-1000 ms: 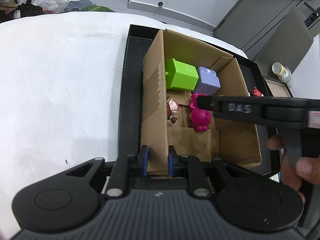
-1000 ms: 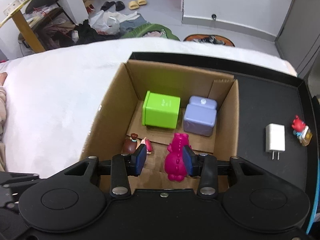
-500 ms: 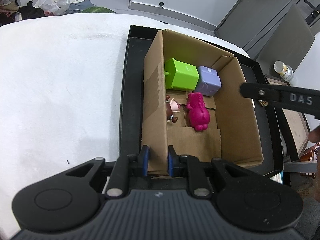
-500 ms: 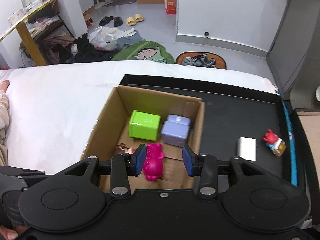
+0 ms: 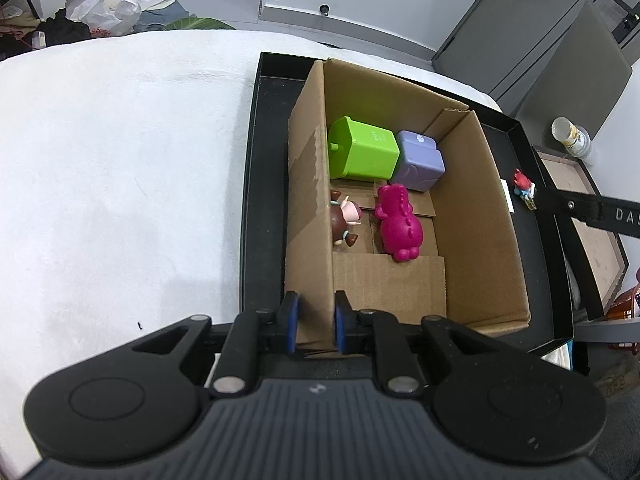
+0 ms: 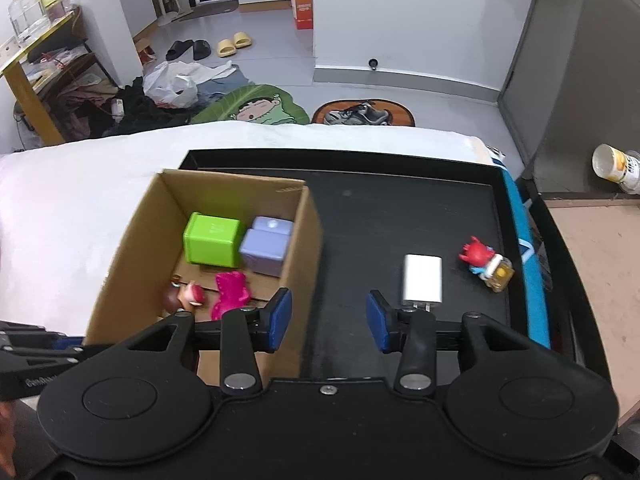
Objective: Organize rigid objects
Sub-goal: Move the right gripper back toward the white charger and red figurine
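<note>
Both tongs are seen over a black tray (image 6: 400, 208). Left gripper (image 5: 316, 322) is clamped on the near left wall of the cardboard box (image 5: 472, 216), its blue pads pressed against the cardboard. Right gripper (image 6: 327, 318) is being opened, with nothing between its jaws, above the bare tray just right of the box. Inside the box, 4 items are kept: a green cube (image 5: 362, 152), a lilac cube (image 5: 418, 164), a magenta dinosaur (image 5: 398, 222) and a small pig figure (image 5: 344, 222). A white charger (image 6: 423, 280) and a red figurine (image 6: 486, 262) are left on the tray.
</note>
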The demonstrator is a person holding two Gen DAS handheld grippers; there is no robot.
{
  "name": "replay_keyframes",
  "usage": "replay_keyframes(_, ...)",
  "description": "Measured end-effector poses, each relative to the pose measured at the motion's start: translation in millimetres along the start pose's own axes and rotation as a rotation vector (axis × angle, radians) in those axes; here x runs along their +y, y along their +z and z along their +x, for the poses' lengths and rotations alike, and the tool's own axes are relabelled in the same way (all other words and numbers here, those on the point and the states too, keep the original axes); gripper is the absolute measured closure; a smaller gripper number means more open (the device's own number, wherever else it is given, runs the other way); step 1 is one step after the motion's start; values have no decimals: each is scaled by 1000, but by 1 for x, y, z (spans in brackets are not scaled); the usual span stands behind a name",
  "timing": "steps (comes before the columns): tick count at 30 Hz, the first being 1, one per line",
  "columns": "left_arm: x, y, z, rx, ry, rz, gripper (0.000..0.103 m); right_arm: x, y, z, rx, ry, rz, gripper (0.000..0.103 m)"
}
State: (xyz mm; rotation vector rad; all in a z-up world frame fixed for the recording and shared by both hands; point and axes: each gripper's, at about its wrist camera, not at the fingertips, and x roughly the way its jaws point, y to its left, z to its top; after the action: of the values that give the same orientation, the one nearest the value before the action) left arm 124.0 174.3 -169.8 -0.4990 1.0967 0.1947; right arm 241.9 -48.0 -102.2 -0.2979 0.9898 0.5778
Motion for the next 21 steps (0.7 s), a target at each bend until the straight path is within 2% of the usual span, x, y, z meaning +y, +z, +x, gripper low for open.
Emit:
replay_keyframes(5, -1, 0, 0, 0, 7, 4, 86, -19, -6, 4, 13, -23, 12, 59)
replay_keyframes(7, -2, 0, 0, 1, 9, 3, 86, -28, -8, 6, 14, -31, 24, 55)
replay_keyframes(11, -3, 0, 0, 1, 14, 10, 86, -50, -12, 15, 20, -45, 71, 50)
replay_keyframes(16, -4, 0, 1, 2, 23, 13, 86, -74, -14, 32, 38, -61, 141, 49)
replay_keyframes(21, -5, 0, 1, 0, 28, 19, 86, -84, -12, 49, 55, -78, 168, 38)
